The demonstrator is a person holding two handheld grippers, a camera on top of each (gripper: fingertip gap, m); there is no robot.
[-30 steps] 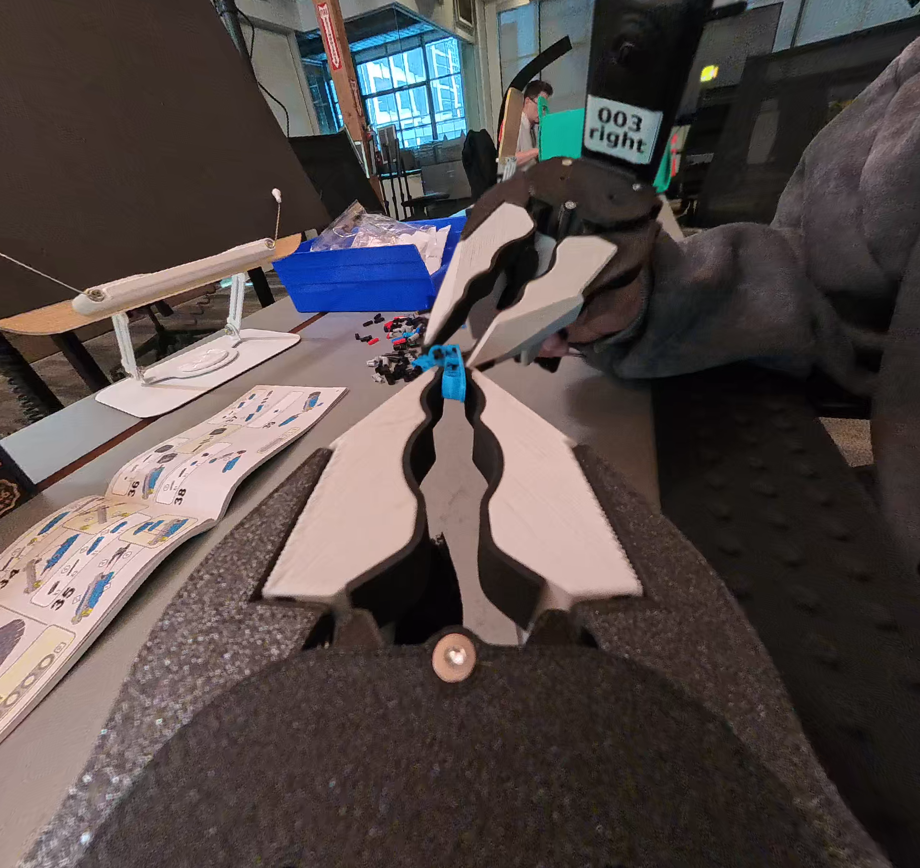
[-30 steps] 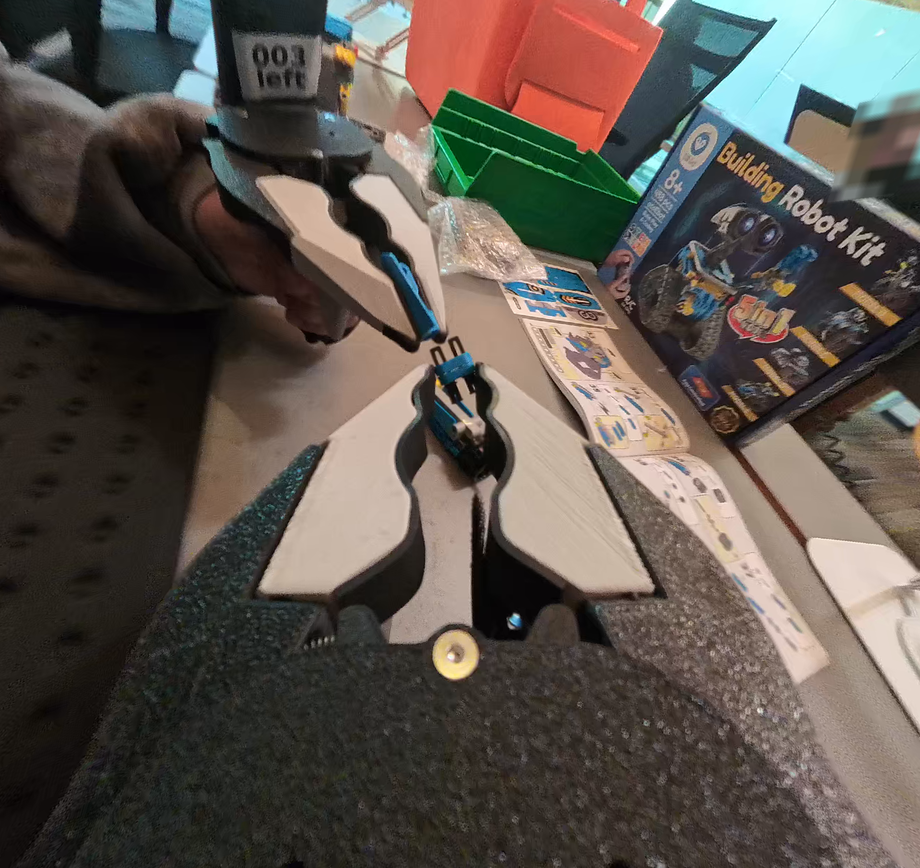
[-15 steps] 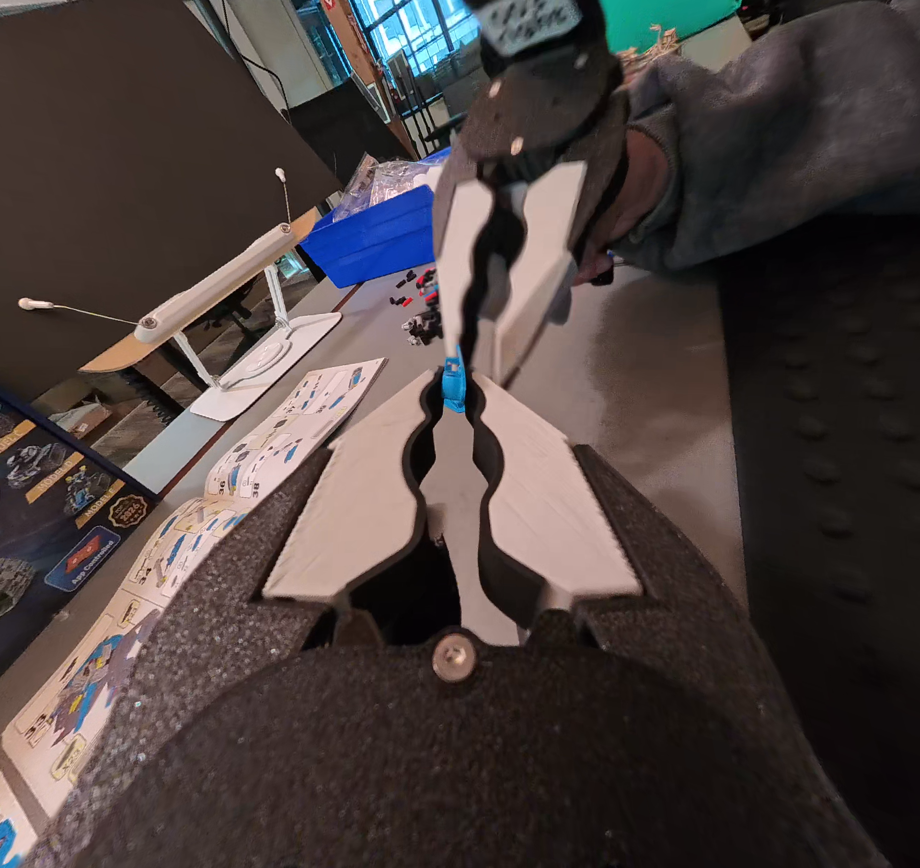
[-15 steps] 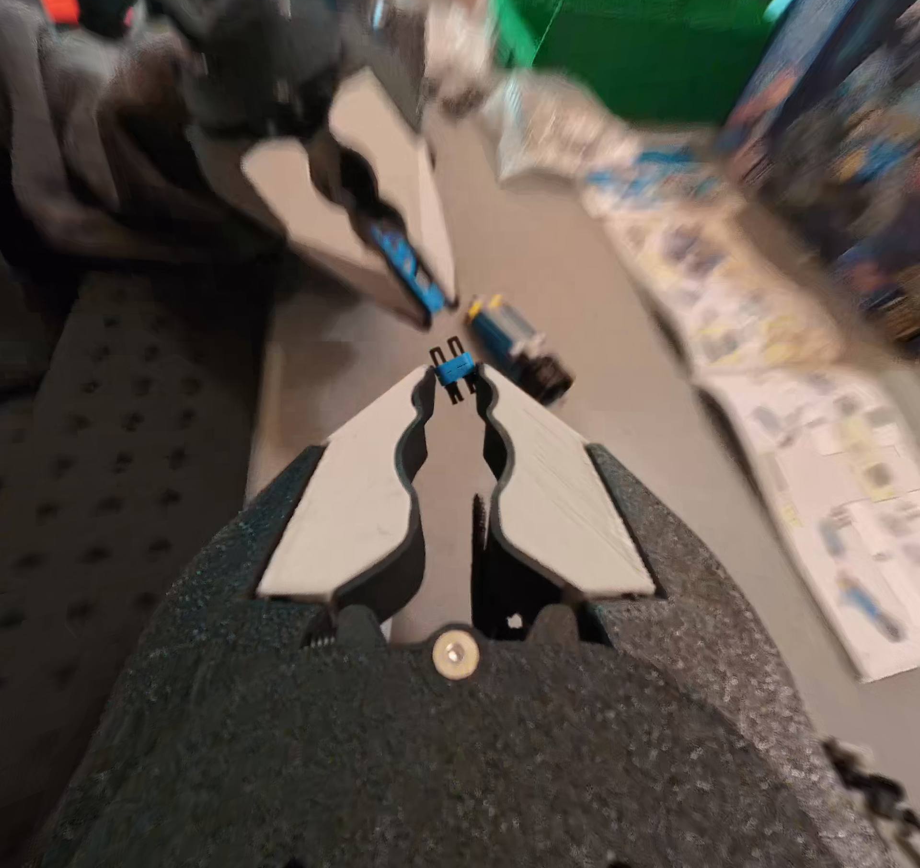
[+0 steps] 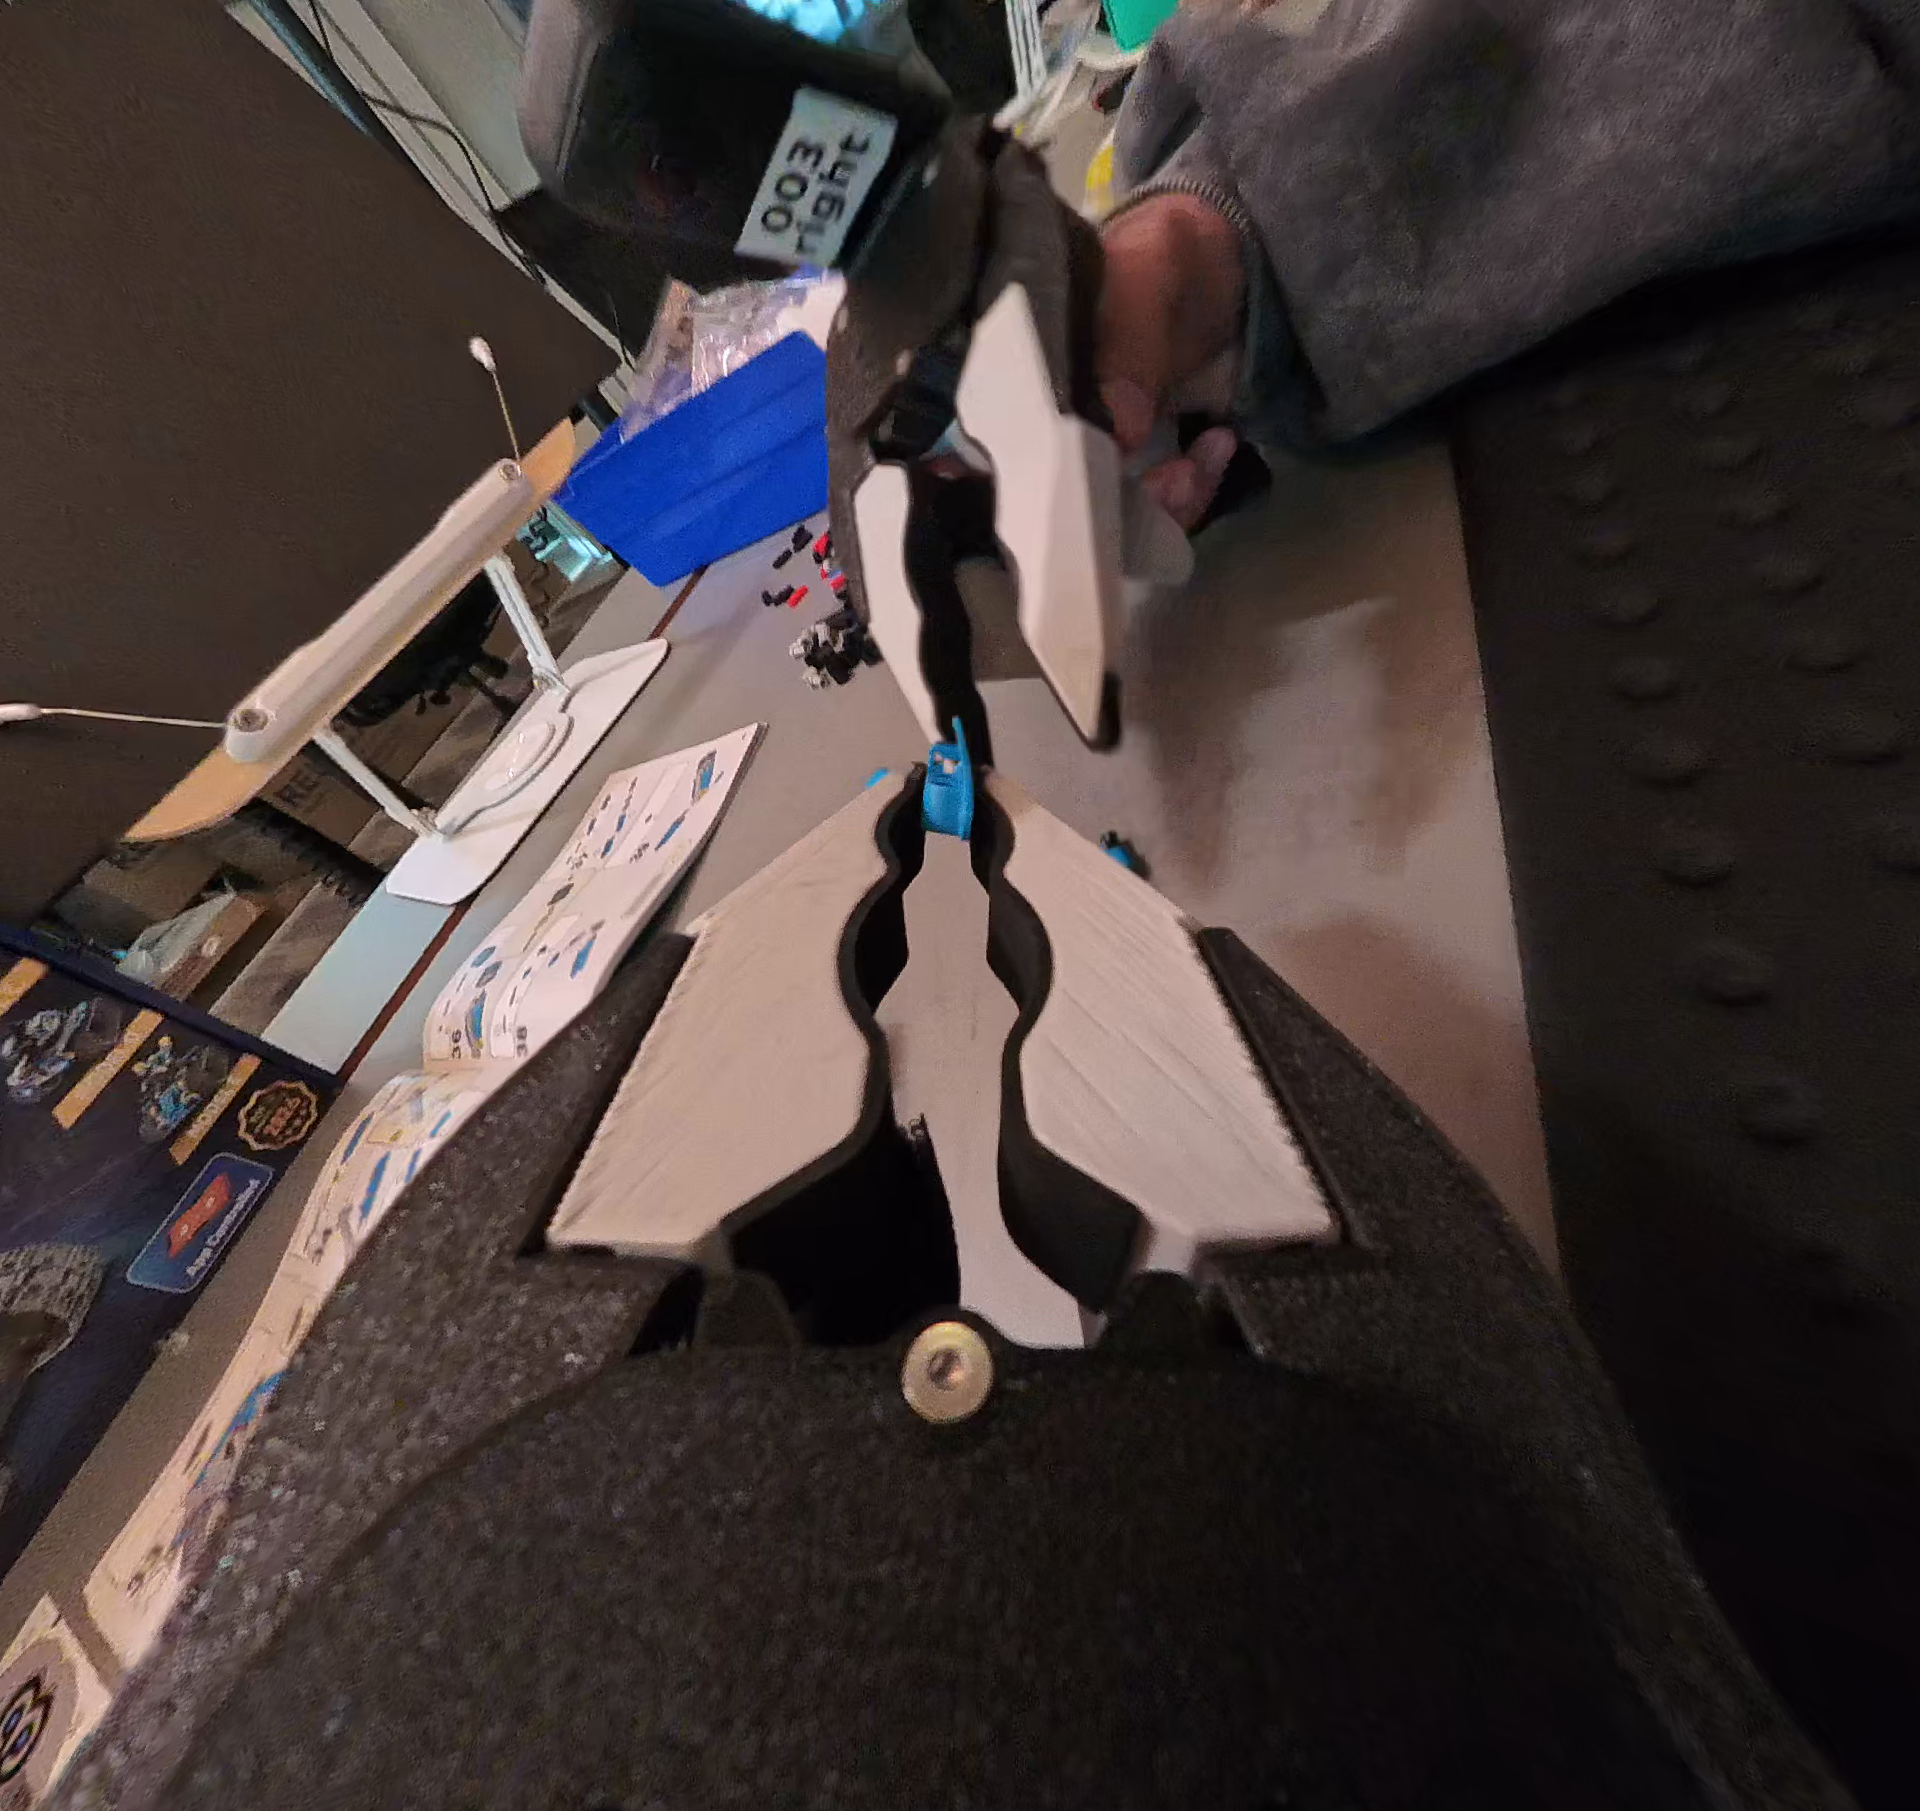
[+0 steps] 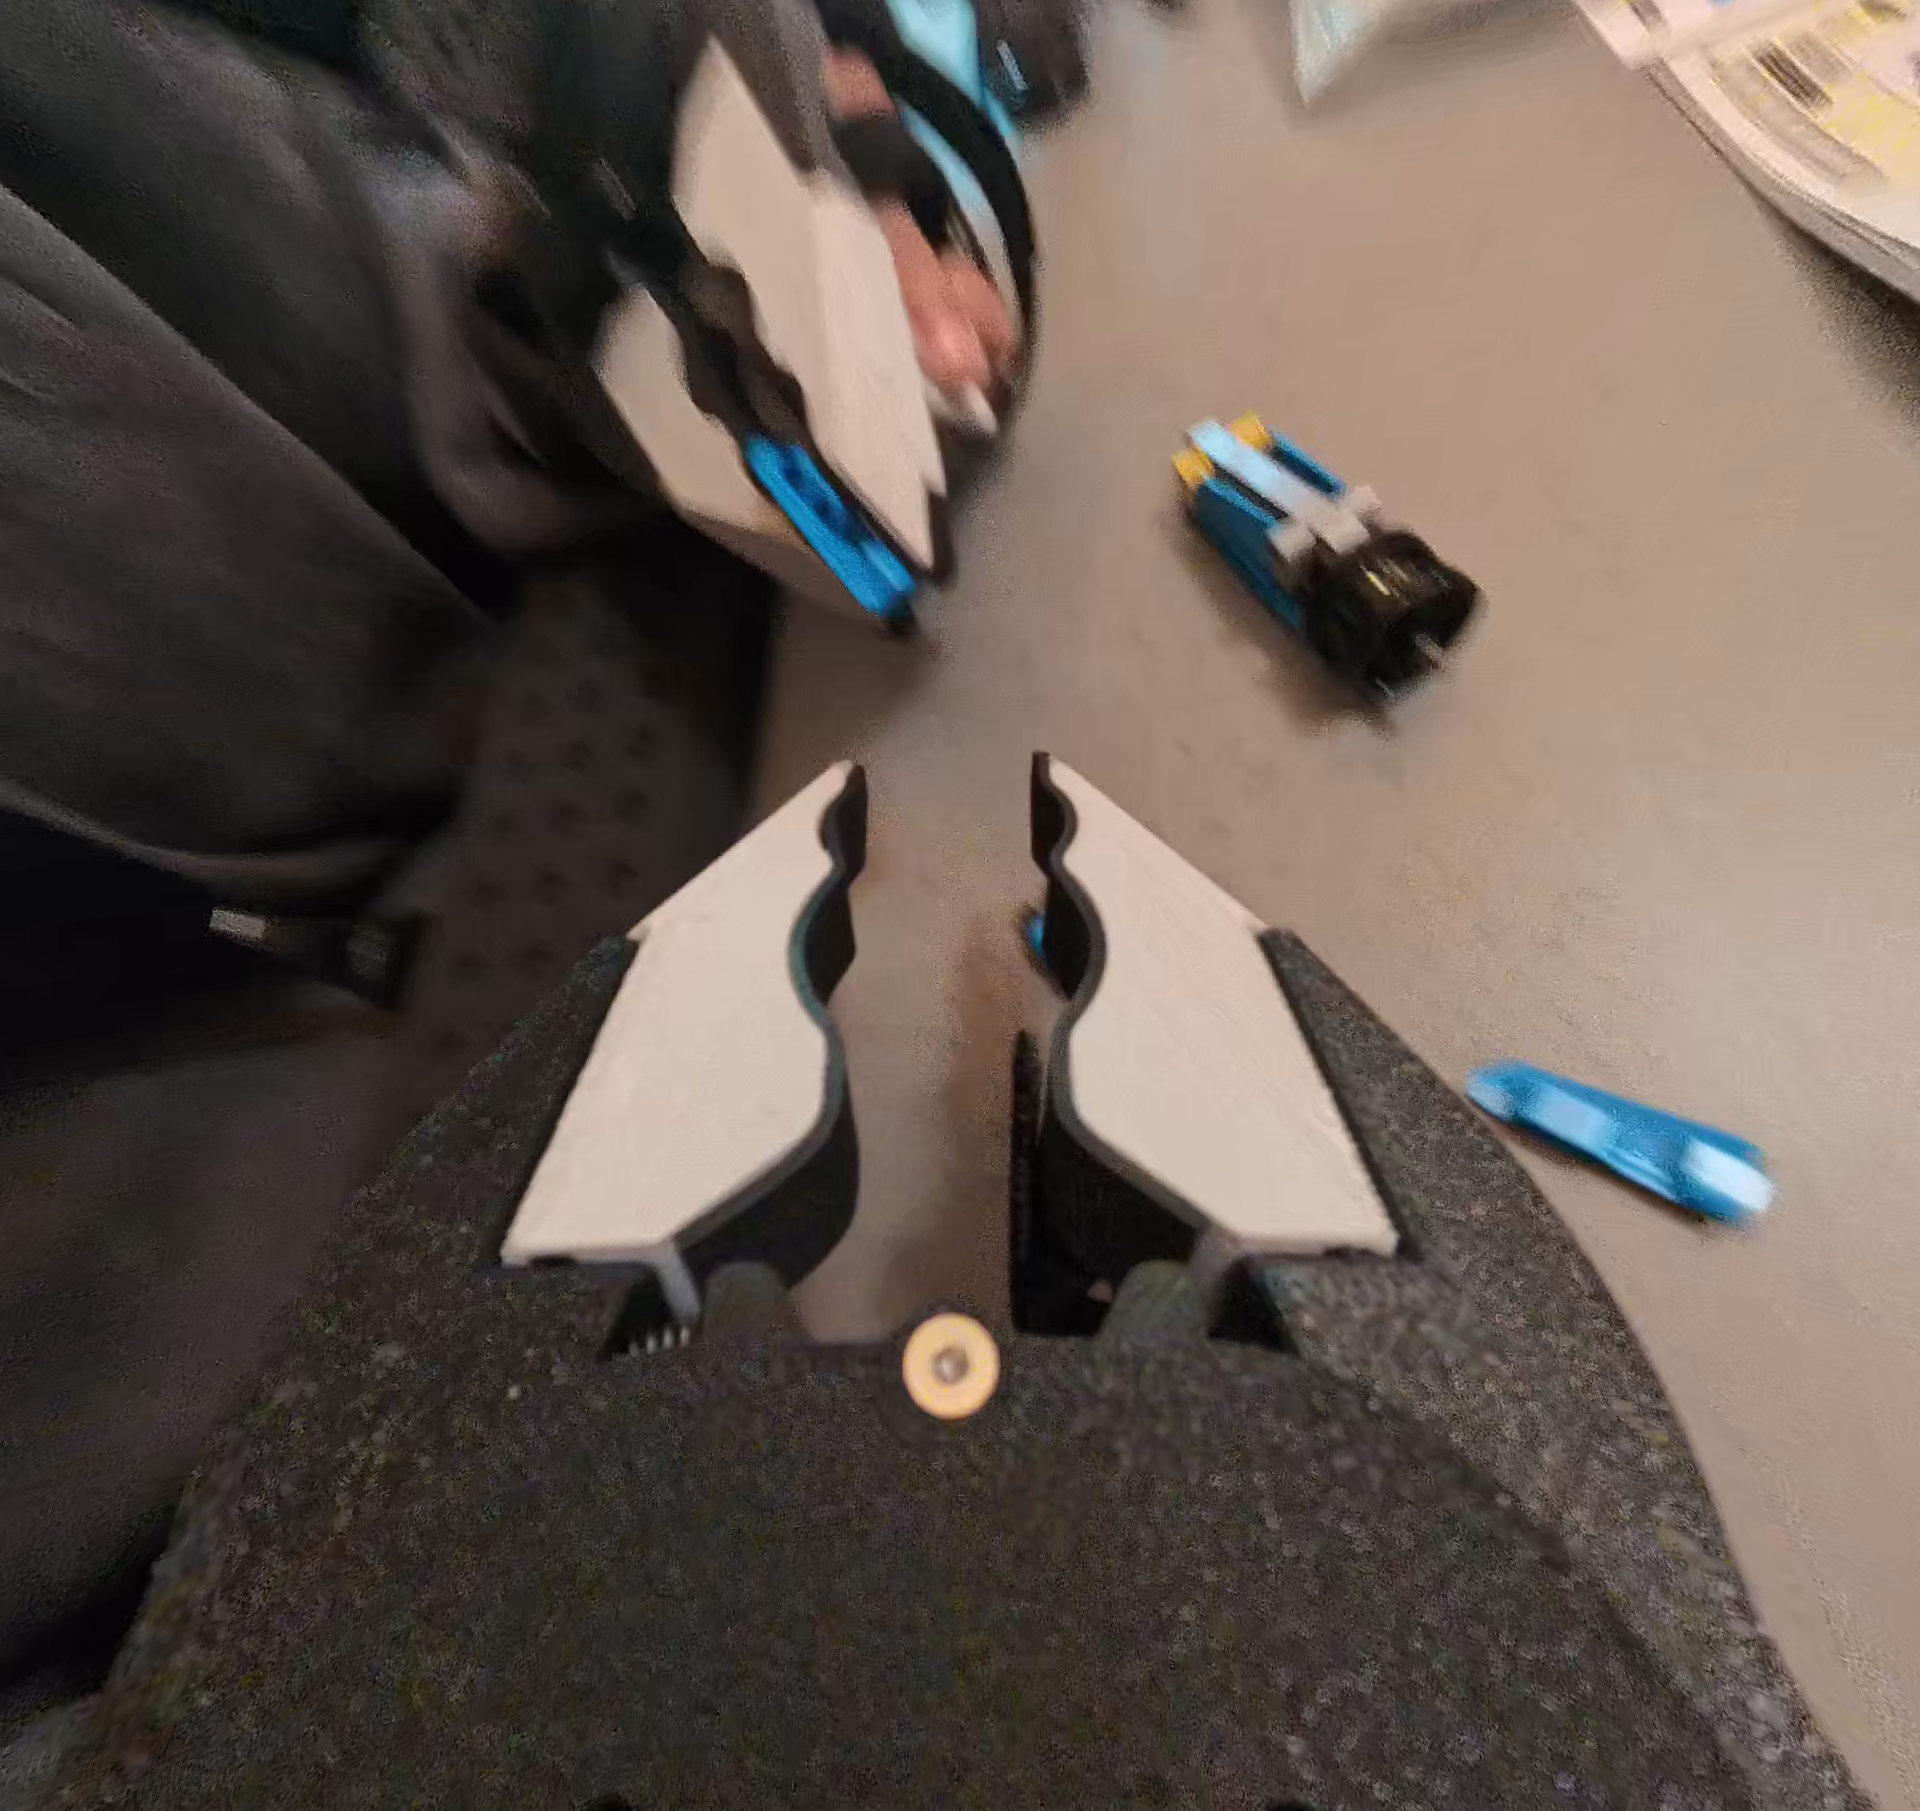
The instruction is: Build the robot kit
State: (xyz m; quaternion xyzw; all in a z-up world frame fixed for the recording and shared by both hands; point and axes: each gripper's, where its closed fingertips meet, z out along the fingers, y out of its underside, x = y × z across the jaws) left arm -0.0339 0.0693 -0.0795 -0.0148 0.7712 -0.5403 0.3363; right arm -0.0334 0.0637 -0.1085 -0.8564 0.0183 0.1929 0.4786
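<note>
The right tongs (image 6: 948, 774) now stand parted and empty, where half a second ago they pinched a small blue piece with black pins; a sliver of blue shows low beside their right finger, too hidden to identify; the left tongs (image 5: 951, 805) keep a blue beam (image 5: 948, 793) nipped at their tips, closed on it. A small blue, grey and black assembly (image 6: 1325, 556) lies on the grey counter (image 6: 1455, 826) at centre right, a loose blue beam (image 6: 1621, 1143) at lower right. The right tongs hang tilted downward above the counter, just beyond the left tongs' tips; the right wrist view is blurred.
</note>
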